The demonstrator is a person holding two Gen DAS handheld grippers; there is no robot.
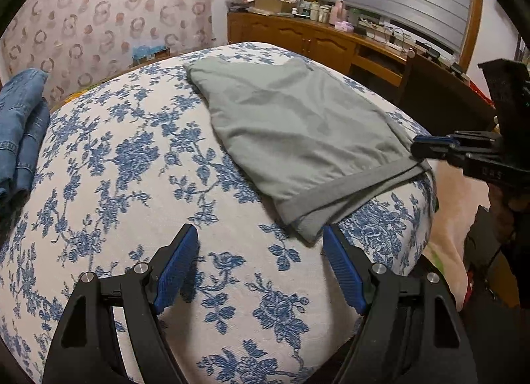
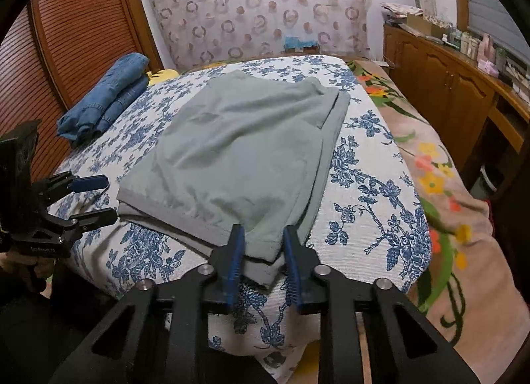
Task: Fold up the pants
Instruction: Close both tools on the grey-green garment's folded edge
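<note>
Grey pants (image 1: pixel 291 125) lie folded flat on a white cloth with blue flowers (image 1: pixel 132 185); they also show in the right wrist view (image 2: pixel 238 152). My left gripper (image 1: pixel 260 245) is open and empty, its right finger just beside the near hem corner. It shows in the right wrist view (image 2: pixel 99 198) at the left edge of the pants. My right gripper (image 2: pixel 263 241) is partly open, its fingers astride the near corner of the pants, not closed on it. It shows in the left wrist view (image 1: pixel 430 149) at the hem.
Folded blue jeans (image 2: pixel 106 99) lie at the far left of the cloth. A flowered blanket (image 2: pixel 447 202) covers the bed to the right. A wooden dresser (image 2: pixel 447 79) with bottles stands along the right wall; a slatted wooden door (image 2: pixel 73 36) is at left.
</note>
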